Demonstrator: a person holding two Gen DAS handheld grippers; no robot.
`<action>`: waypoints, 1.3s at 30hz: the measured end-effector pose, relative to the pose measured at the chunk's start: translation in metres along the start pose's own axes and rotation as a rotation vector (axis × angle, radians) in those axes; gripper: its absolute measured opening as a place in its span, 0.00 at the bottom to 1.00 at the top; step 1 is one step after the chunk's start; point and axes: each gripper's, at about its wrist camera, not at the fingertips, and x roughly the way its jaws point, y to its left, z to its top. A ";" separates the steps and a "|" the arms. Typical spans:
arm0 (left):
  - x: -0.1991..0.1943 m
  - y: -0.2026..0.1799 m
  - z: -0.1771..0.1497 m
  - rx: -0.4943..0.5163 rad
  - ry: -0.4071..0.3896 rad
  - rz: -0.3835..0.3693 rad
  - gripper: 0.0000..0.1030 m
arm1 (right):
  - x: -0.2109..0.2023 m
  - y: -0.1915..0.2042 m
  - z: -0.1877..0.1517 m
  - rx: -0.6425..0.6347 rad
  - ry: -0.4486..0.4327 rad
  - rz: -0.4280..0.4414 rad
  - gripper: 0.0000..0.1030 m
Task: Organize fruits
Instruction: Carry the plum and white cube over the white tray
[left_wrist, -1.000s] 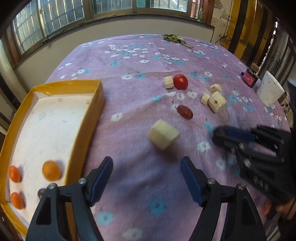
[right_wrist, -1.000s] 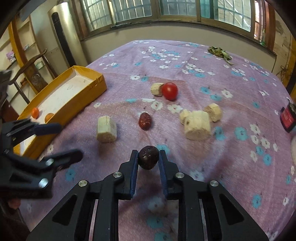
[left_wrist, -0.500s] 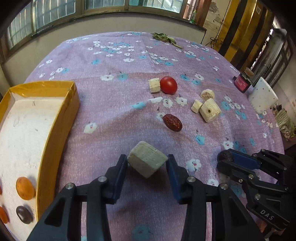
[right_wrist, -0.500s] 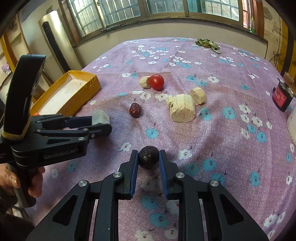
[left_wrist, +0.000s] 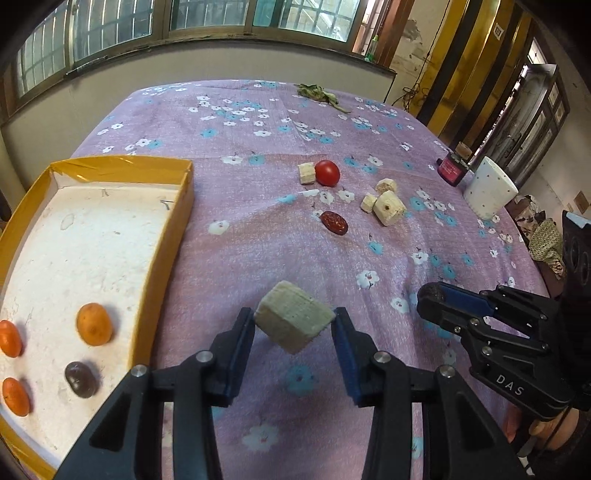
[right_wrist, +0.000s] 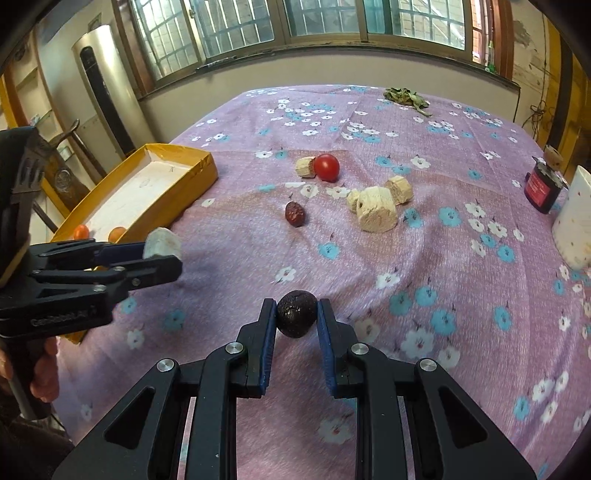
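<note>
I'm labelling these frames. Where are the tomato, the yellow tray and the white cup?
tomato (left_wrist: 327, 172), left wrist view, middle of its red skin.
yellow tray (left_wrist: 177, 236), left wrist view, on its right-hand wall.
white cup (left_wrist: 487, 194), left wrist view, on its side wall.

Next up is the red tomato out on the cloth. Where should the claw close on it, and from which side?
Grip the red tomato across its round middle, coming down from above. Set the fingers on its near and far sides: a pale chunk sits tight against its left, so a left-right pinch would catch that piece. The right side is clear cloth.
</note>
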 end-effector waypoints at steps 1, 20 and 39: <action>-0.004 0.003 -0.002 0.000 -0.004 -0.003 0.45 | 0.000 0.003 0.000 0.002 0.000 -0.002 0.21; -0.062 0.103 -0.010 -0.105 -0.088 0.051 0.45 | 0.026 0.119 0.047 -0.103 -0.022 0.086 0.21; -0.043 0.216 0.009 -0.228 -0.057 0.187 0.45 | 0.118 0.197 0.105 -0.156 0.069 0.174 0.21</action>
